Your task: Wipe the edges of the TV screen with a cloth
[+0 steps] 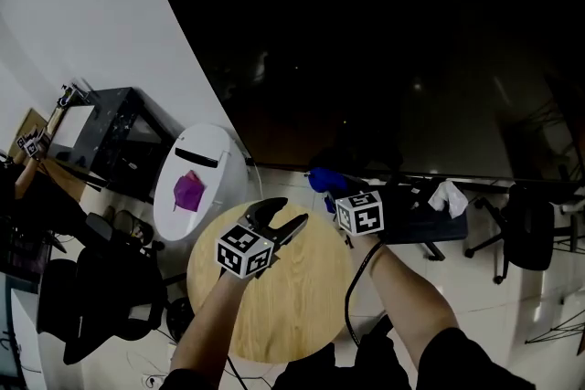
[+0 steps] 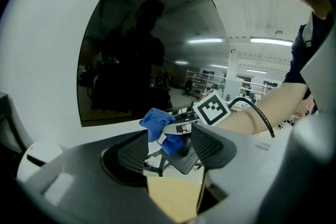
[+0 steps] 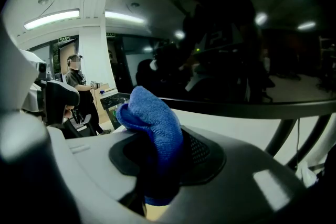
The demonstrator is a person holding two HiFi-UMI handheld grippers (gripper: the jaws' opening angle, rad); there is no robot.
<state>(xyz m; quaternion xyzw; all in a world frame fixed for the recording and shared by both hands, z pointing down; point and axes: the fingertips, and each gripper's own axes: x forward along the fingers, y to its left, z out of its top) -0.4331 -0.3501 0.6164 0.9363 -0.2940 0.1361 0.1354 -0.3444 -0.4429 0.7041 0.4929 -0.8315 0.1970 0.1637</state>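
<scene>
My right claw (image 1: 322, 189) pinches the blue cloth (image 3: 153, 131) mid-fold (soft, light, I judge), TV screen (image 1: 393, 41) at twelve o'clock; left claw (image 1: 281, 219) gapes wide, empty.

Right gripper (image 3: 160, 157): its 2 jaws are closed on a blue cloth (image 3: 155, 123), which bulges up and forward past the jaw tips. Ahead of and above the tongs, the dark TV screen (image 3: 252, 50) reflects a figure and lamps; its lower edge runs just beyond the cloth. Far to the left of the tongs, a person (image 3: 79, 81) stands beneath 2 ceiling lights (image 3: 52, 18).
</scene>
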